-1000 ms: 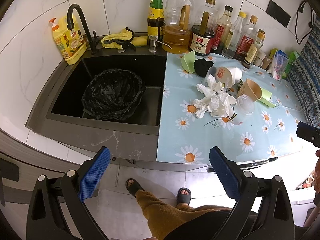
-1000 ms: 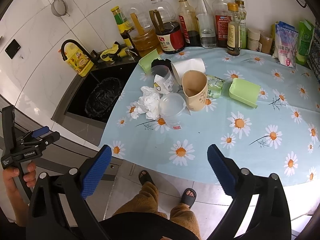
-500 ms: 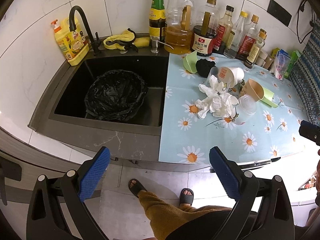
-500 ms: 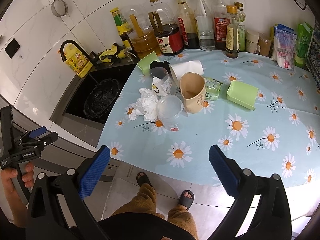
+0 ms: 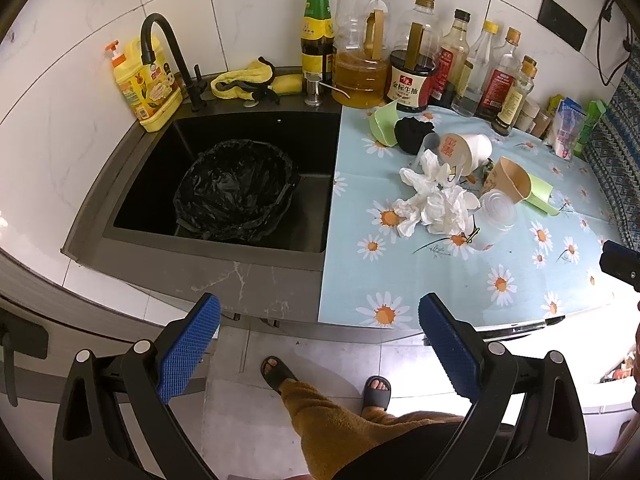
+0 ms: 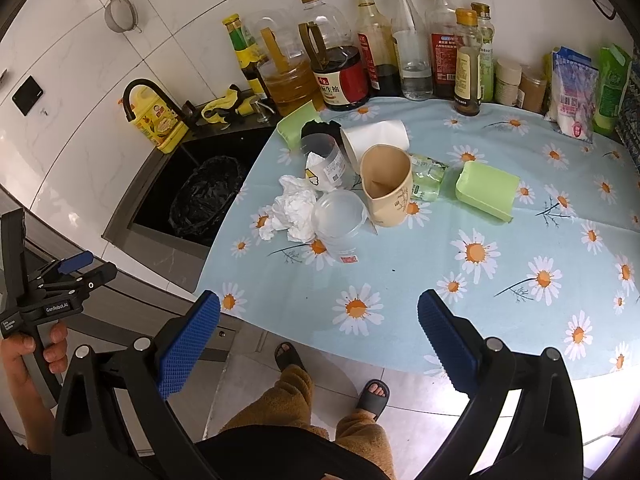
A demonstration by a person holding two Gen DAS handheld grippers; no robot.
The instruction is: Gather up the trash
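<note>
- The left gripper (image 5: 319, 344), black with blue ribbed pads, hangs in front of the counter edge with its jaws spread wide and nothing between them.
- The right gripper (image 6: 319, 342) is of the same make; its jaws stand wide apart and empty, above the near edge of the light-blue daisy-print tablecloth (image 6: 400, 280).
- The trash lies in a cluster on the cloth, at 12 o'clock from the right gripper and at 1 o'clock from the left one.
- In that cluster, the crumpled white tissue paper (image 6: 294, 210) touches the clear plastic lid-shaped cup (image 6: 339, 216) at its 3 o'clock side.
- The tan paper cup (image 6: 387, 188) lies on its side, mouth toward the camera, just beside the clear cup.
- At 12 o'clock from the tan cup lies the white paper cup (image 6: 376, 138), also tipped over.
- The flat light-green plastic box (image 6: 486, 190) sits at 3 o'clock from the tan cup, apart from it.
- The round bin lined with a black plastic bag (image 5: 236, 194) stands in the dark sink (image 5: 256, 128), at 9 o'clock from the trash.
- A row of 10 or so sauce and oil bottles (image 6: 340, 64) lines the tiled wall.
</note>
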